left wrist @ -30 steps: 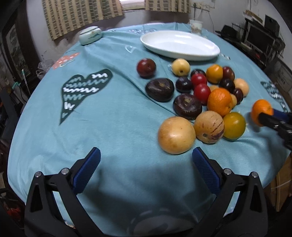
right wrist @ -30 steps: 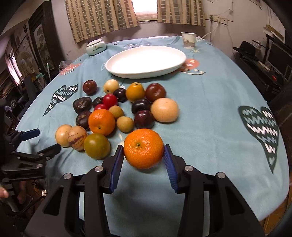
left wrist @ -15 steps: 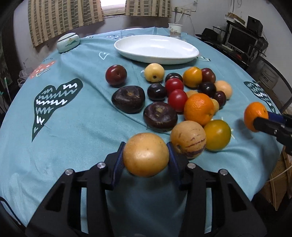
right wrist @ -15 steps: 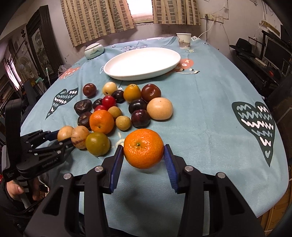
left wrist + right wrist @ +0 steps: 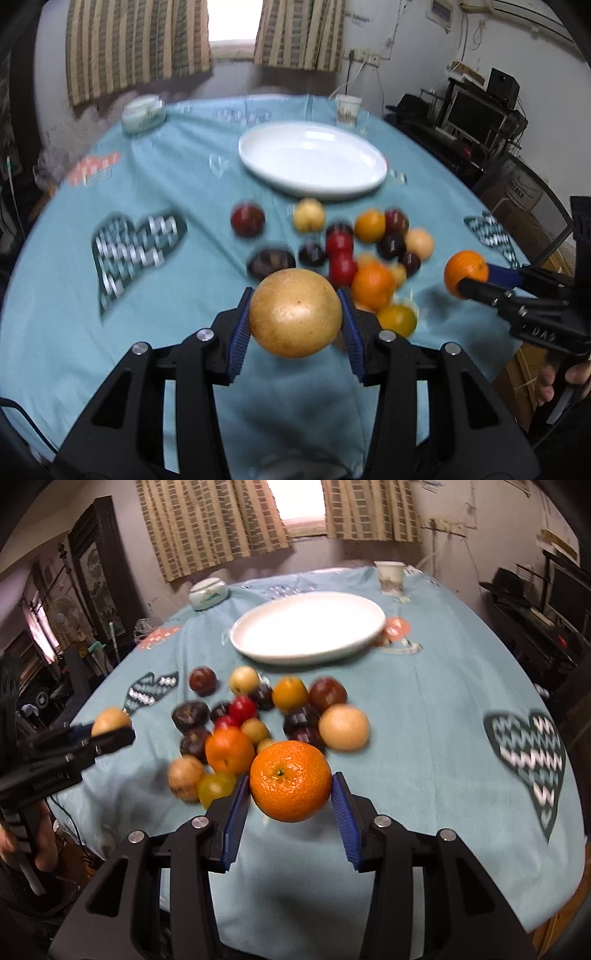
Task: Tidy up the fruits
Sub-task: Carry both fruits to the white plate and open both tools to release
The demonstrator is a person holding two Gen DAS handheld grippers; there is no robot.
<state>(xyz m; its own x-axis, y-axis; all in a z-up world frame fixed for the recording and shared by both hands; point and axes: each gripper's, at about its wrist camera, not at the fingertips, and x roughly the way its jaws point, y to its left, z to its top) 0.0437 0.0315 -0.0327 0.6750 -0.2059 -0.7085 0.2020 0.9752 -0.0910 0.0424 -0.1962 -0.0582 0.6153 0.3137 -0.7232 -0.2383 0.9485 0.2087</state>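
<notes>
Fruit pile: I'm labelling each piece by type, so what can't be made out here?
- Left wrist view: the pile is motion-blurred, and the held yellow fruit hides its near edge.
- Right wrist view: the held orange covers fruit behind it.
- Small dark fruits: type unclear in both views.

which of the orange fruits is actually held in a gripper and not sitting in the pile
The large orange clamped in the right gripper, lifted clear of the cloth. The other orange and the smaller yellow-orange fruit lie on the tablecloth among the pile.
</notes>
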